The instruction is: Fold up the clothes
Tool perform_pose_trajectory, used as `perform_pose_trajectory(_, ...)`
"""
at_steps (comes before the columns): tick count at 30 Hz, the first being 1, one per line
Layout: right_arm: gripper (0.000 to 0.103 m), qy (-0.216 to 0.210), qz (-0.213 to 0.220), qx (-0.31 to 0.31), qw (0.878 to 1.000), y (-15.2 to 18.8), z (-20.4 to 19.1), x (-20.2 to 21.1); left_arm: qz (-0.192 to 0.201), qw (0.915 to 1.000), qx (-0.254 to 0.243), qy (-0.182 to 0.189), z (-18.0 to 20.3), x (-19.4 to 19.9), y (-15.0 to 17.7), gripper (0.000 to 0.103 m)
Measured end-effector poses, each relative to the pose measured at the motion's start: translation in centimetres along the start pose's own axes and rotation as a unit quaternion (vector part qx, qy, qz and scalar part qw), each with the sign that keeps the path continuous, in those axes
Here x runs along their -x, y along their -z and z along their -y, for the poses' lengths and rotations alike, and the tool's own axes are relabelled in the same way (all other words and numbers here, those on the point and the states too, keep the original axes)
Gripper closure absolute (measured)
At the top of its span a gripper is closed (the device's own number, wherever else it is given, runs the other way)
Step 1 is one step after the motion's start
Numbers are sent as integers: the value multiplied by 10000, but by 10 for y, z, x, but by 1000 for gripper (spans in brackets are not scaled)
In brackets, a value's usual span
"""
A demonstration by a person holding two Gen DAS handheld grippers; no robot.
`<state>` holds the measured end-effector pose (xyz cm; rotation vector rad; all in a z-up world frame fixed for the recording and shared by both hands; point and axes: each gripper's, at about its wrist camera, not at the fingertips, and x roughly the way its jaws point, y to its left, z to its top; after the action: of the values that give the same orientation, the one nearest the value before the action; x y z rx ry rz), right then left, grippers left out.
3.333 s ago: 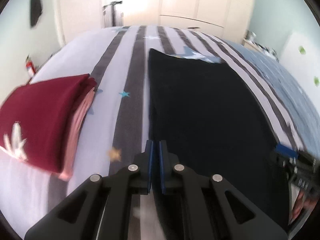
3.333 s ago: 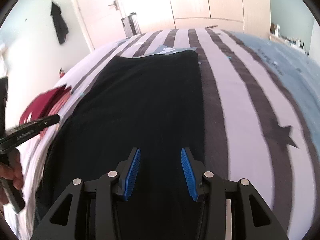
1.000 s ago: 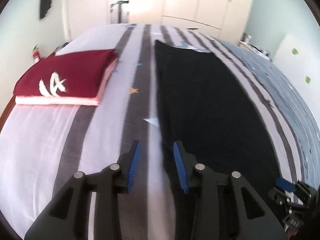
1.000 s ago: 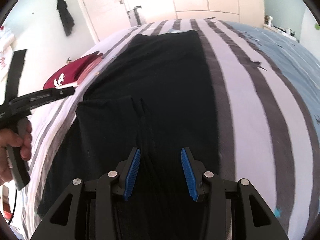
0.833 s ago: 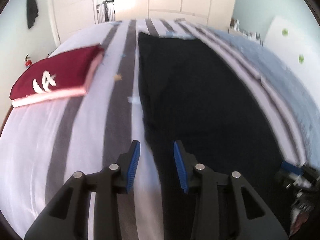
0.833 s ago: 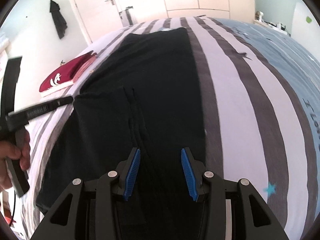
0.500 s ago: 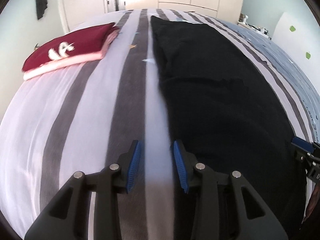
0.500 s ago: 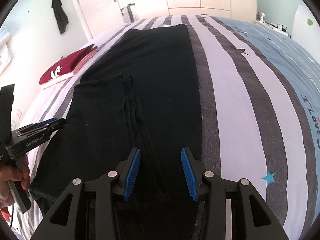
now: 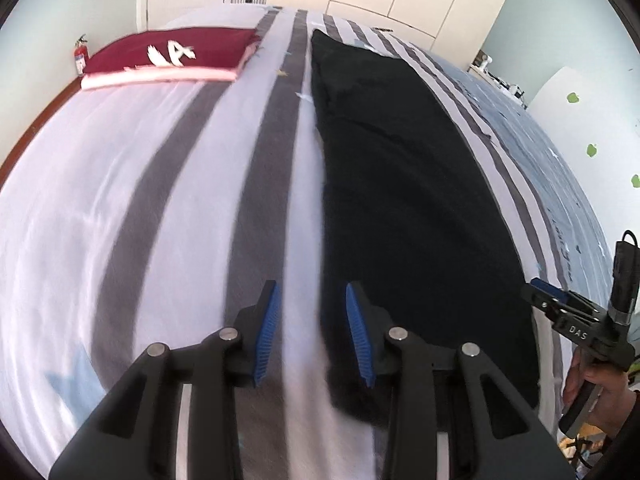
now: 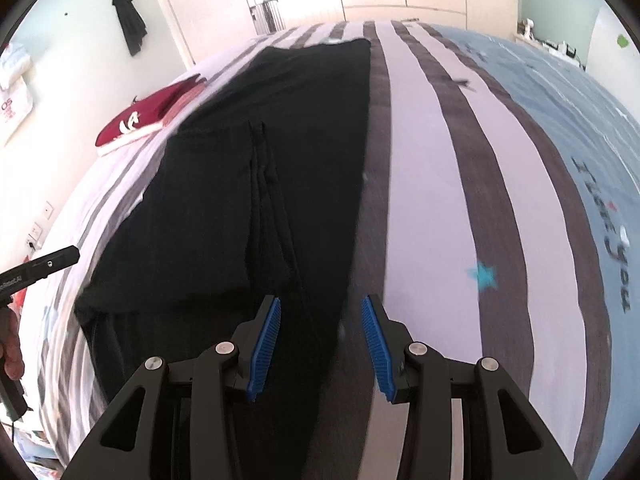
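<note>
A long black garment (image 9: 400, 184) (image 10: 280, 168) lies flat along the striped bed, with a folded-over flap on its near left part in the right wrist view. My left gripper (image 9: 314, 334) stands open above the garment's near left edge, nothing between its blue pads. My right gripper (image 10: 320, 346) is open too, above the garment's near right edge, and holds nothing. The right gripper also shows at the right rim of the left wrist view (image 9: 560, 308), held by a hand. The left gripper's tip (image 10: 44, 266) shows at the left rim of the right wrist view.
A folded maroon top on a pink one (image 9: 168, 56) (image 10: 148, 116) sits at the bed's far left. The striped bedsheet (image 9: 120, 208) turns blue (image 10: 560, 128) on the right. Doors and cupboards stand beyond the bed. A dark coat (image 10: 128, 20) hangs on the wall.
Both grippers have drawn back toward the near end of the garment, the left one now over its near left edge and the right one nearer its right edge. Both stay open and empty.
</note>
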<state>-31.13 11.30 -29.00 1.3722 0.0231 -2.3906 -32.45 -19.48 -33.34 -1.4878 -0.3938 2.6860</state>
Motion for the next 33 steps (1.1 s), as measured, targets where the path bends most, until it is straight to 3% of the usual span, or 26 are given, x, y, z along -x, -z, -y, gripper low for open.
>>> perform_pose_trajectory(11, 61, -79, -117, -19, 9999, 41, 5, 9, -165, 9990, -237, -342, 10, -13, 44, 72)
perform_pose_trajectory(17, 62, -90, -143, -99, 9998, 41, 5, 16, -237, 9991, -8, -359, 2, 0, 42, 72)
perform_pose_trajectory(22, 61, -153, -60, -281, 9995, 37, 6, 27, 16, 9994, 143, -304, -3, 18, 31, 72)
perform_pose_trajectory(33, 59, -245, -139, -533, 9982, 25, 1, 7, 12, 10000, 31, 61, 11, -22, 14, 62)
